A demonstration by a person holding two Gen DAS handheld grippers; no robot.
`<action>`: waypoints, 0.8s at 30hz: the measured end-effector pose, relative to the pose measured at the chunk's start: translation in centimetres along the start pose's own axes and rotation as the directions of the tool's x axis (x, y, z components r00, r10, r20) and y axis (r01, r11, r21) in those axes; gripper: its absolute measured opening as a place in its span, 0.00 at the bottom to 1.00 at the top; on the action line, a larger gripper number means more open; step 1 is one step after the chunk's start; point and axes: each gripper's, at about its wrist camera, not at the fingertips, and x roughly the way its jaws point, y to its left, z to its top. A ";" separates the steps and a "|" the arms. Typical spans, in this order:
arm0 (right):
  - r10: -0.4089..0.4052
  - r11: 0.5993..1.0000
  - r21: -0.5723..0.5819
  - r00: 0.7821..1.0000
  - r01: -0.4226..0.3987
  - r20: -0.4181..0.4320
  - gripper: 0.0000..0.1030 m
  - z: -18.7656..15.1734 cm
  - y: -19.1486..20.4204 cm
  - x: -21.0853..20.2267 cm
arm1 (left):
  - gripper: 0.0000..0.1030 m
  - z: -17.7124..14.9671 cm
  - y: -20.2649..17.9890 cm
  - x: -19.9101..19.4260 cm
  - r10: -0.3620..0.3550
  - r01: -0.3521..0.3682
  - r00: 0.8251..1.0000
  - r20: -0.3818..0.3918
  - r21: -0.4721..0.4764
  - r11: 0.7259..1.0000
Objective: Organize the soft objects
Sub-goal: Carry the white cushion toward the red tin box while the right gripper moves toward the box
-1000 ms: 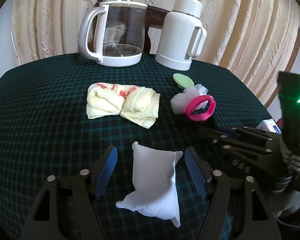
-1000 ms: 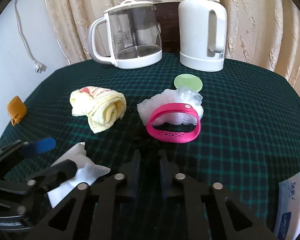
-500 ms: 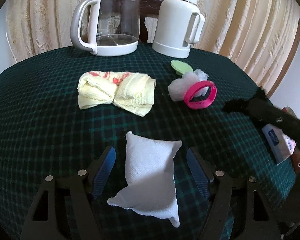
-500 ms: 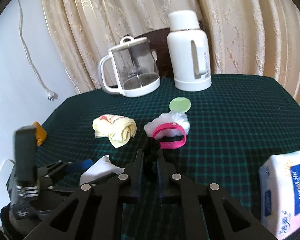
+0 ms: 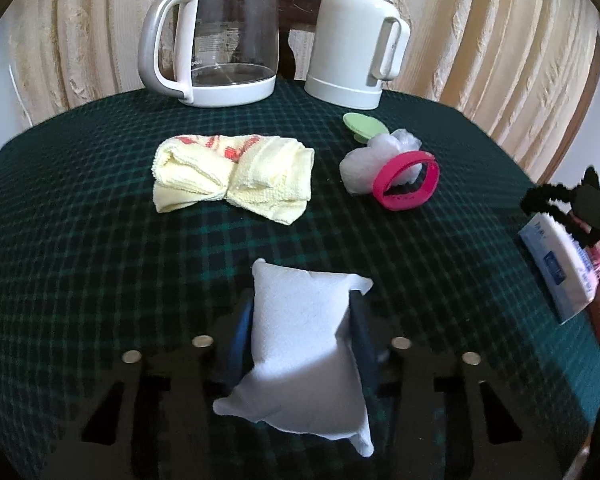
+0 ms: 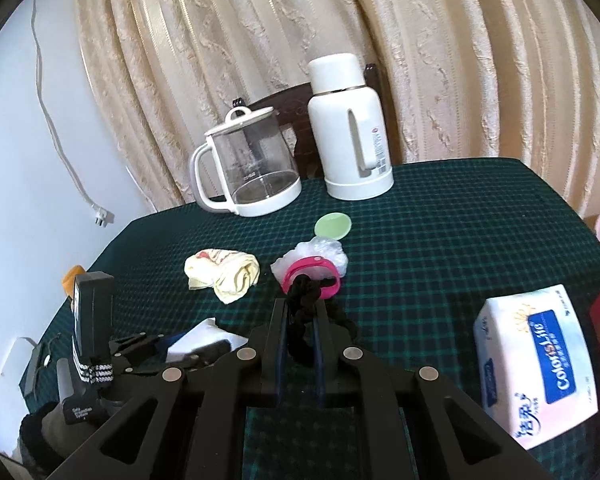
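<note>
Centrally in the left wrist view, the white pouch (image 5: 300, 344) lies on the bench (image 5: 80, 240), which is covered with a dark green checked cloth. The left tongs (image 5: 300, 332) are closing on the pouch: both blue pads (image 5: 242, 332) press against its sides at mid-length, and its far corners project past the fingertips.

The right tongs (image 6: 300, 336) are clenched on a black fuzzy hair tie (image 6: 300, 320), held above the bench. Part of the tie loops out beyond the fingertips and to the right of them.

Farther out on the bench:
- A yellow towel (image 5: 232, 176) with red markings, folded and bunched at its middle.
- A pink band (image 5: 406, 184) resting against a white mesh puff (image 5: 364, 160), with a green disc (image 5: 360, 124) just behind.
- A glass kettle (image 5: 220, 40) with a white base and handle, and a white thermos jug (image 5: 352, 40), both upright at the far edge before a cream curtain (image 6: 380, 20).

Legible writing: the tissue pack (image 6: 536, 364) at the right edge reads "ColorsLife" on a blue panel. Other print on it, and the label on the thermos jug, is too small to read.

The left tongs point steeply down at the bench; the right tongs point less steeply toward the pink band.
</note>
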 end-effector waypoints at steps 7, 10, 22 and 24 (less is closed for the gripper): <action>-0.039 0.999 0.019 0.999 0.039 0.016 0.12 -0.2 -0.8 -1.2 | 0.36 0.4 0.0 -1.2 0.004 -0.003 0.999 0.048 -0.006 1.000; -0.080 0.997 0.022 0.996 0.080 0.026 0.12 -0.4 -1.2 -1.8 | 0.36 0.6 -0.3 -2.0 0.004 -0.004 0.997 0.074 -0.003 1.000; -0.260 0.966 0.036 0.962 0.258 0.088 0.12 -0.6 -3.5 -4.9 | 0.36 0.9 -3.9 -4.1 -0.036 0.031 0.993 0.109 0.048 0.998; -0.283 0.959 0.042 0.954 0.280 0.100 0.12 -0.6 -4.1 -5.6 | 0.36 1.0 -4.7 -4.4 -0.044 0.037 0.992 0.116 0.062 0.997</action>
